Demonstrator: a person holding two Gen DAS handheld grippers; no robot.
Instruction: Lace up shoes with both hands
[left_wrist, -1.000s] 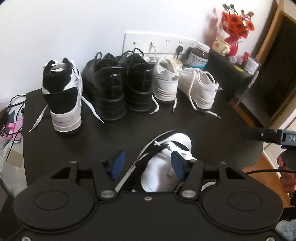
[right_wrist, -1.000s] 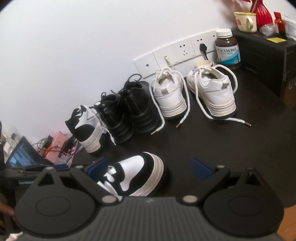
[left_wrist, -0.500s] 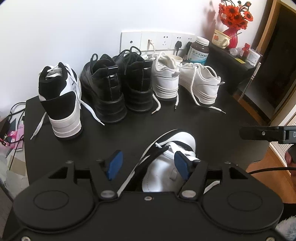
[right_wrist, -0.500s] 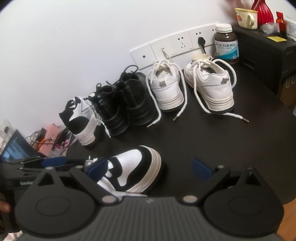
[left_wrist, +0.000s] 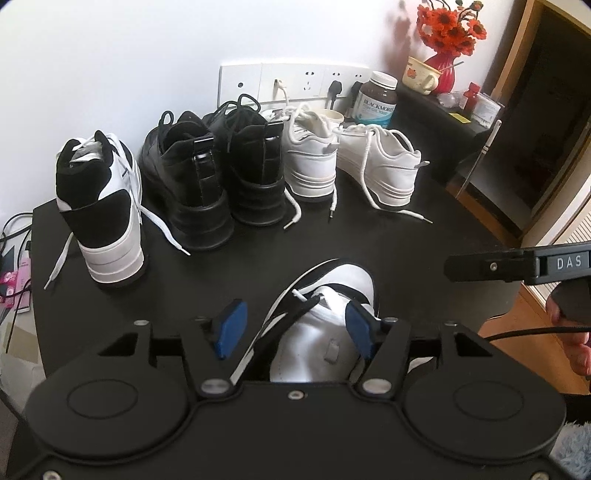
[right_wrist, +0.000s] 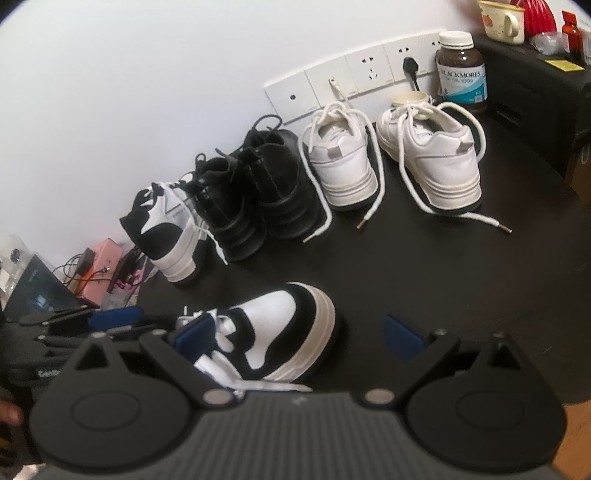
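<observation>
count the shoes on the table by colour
black and white shoes: 2, one standing in the back row, one lying near the grippers
black shoes: 2
white shoes: 2
total: 6

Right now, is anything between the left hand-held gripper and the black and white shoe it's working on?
Nothing visible. The black and white shoe and its loose lace already lie between the left hand-held gripper's closing jaws, pads not pressing.
</observation>
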